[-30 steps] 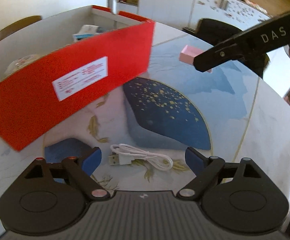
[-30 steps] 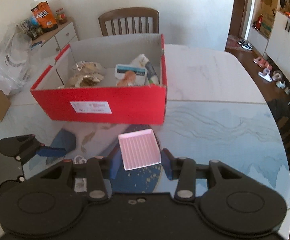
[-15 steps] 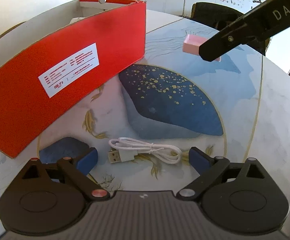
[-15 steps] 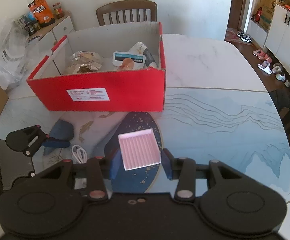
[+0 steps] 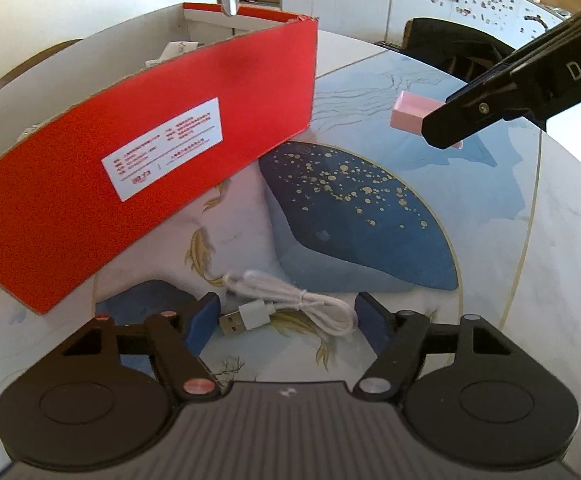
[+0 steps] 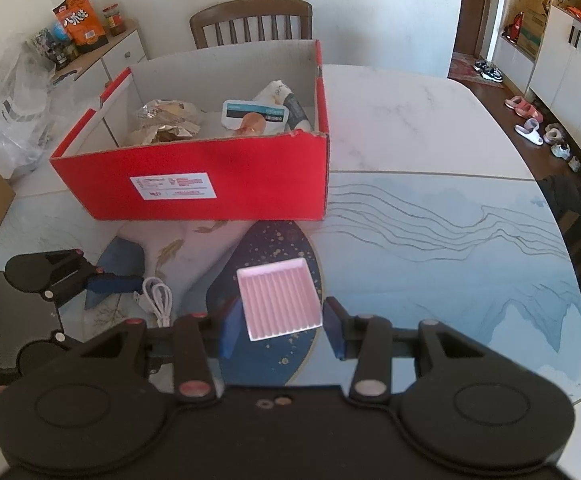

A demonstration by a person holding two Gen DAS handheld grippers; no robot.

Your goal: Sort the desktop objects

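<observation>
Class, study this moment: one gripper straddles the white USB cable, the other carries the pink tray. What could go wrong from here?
1. The left gripper has just been closing around the loosely coiled white USB cable; it may catch only a loop, leaving the plug dangling.
2. The right gripper holds the pink tray only by its near end, so it could tip or slip.
3. Either load may snag the red box wall.

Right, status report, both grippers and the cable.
Left gripper open, jaws just closing around cable, not pinched yet. Right gripper shut on pink tray. Red box behind, path clear.
</observation>
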